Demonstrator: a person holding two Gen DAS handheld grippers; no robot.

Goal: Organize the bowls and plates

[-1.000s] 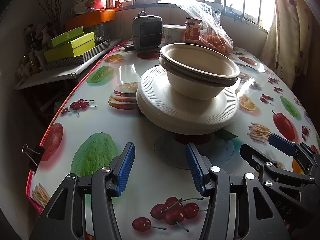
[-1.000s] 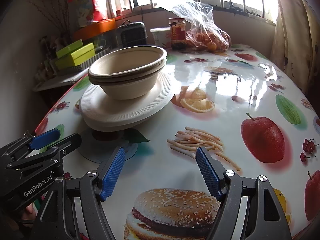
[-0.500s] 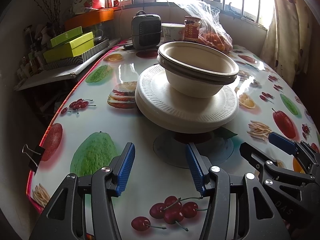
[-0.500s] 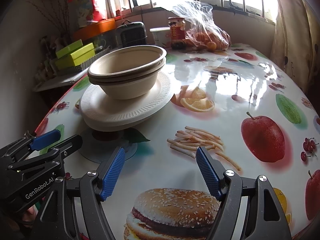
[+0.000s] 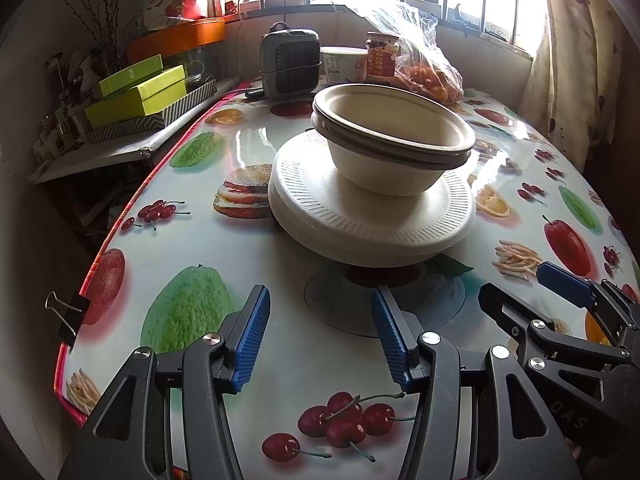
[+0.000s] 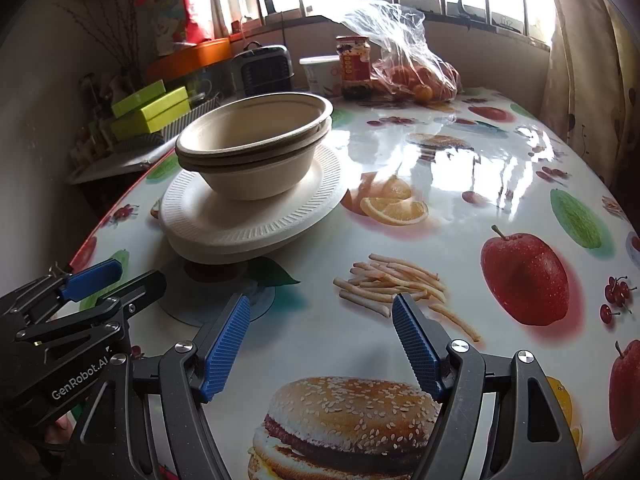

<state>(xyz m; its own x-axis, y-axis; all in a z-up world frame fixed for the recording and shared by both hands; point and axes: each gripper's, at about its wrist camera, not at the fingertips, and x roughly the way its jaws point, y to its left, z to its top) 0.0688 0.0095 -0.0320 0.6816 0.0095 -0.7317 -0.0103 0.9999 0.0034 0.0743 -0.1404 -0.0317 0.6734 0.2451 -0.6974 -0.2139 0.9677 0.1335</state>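
Cream pulp bowls (image 5: 394, 148), two nested, sit on a stack of white ribbed foam plates (image 5: 372, 216) in the middle of my table (image 5: 280, 340), which wears a glossy cloth printed with fruit and burgers. My left view takes in the table's left edge with a black binder clip (image 5: 66, 316) and green boxes (image 5: 136, 94) on a side shelf; my right view instead opens onto the sunlit far side, with a printed apple (image 6: 524, 276) and fries (image 6: 396, 284). Both show a small grey heater (image 5: 290, 62), a jar (image 5: 382, 56) and a plastic bag of oranges (image 5: 420, 52) at the back.

My left claw (image 5: 320, 334) stands half apart, nothing between its blue pads, hanging over bare cloth. My right claw (image 6: 320, 344) is spread somewhat wider, also empty and touching nothing.

The stack lies ahead of both: just beyond my left claw and slightly right, and ahead-left of my right claw, apart from each.
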